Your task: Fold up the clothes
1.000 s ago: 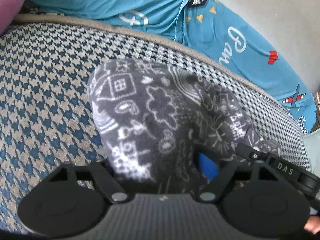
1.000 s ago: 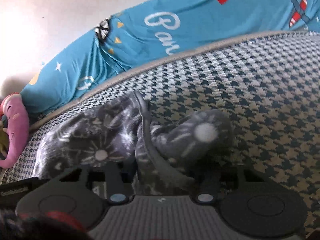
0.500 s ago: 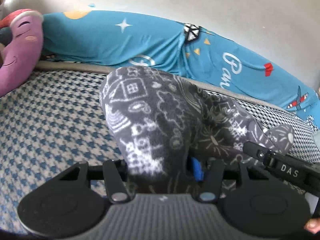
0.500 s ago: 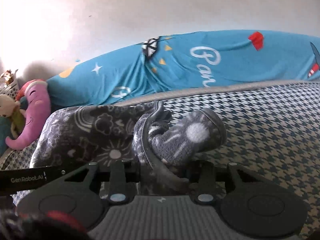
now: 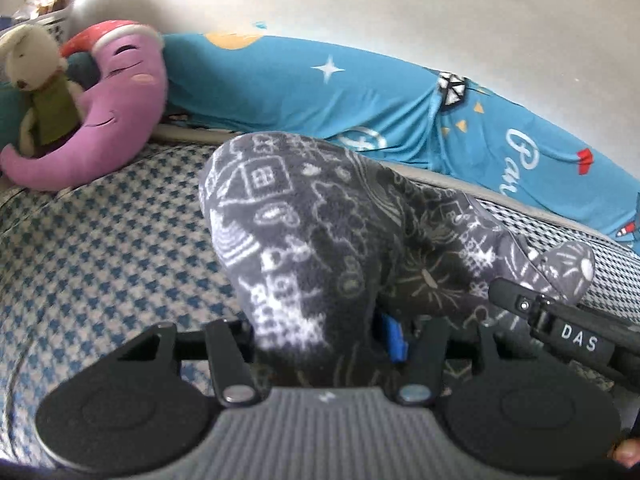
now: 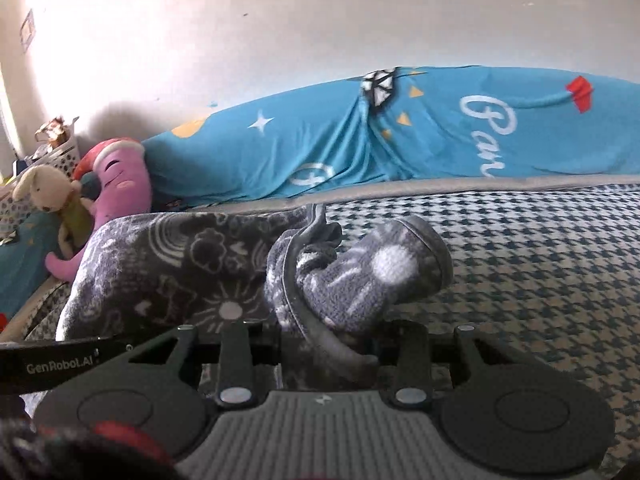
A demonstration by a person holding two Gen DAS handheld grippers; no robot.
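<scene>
A dark grey fleece garment (image 5: 320, 240) with white doodle prints hangs lifted above the houndstooth bed cover (image 5: 100, 248). My left gripper (image 5: 332, 340) is shut on a bunched fold of it, which hides the fingertips. In the right wrist view the same grey garment (image 6: 192, 272) stretches to the left, and my right gripper (image 6: 332, 344) is shut on its edge near a rounded cuff (image 6: 400, 268). The right gripper's black body marked DAS (image 5: 576, 340) shows at the right of the left wrist view.
A long blue printed cover (image 6: 400, 136) lies along the white wall at the back of the bed. A purple plush toy (image 5: 116, 108) and a beige stuffed animal (image 5: 36, 76) sit at the far left. Houndstooth bed cover (image 6: 540, 280) spreads to the right.
Both grippers have risen and tilted up with the garment, lifting it off the bed. The wall and plush toys have come into view.
</scene>
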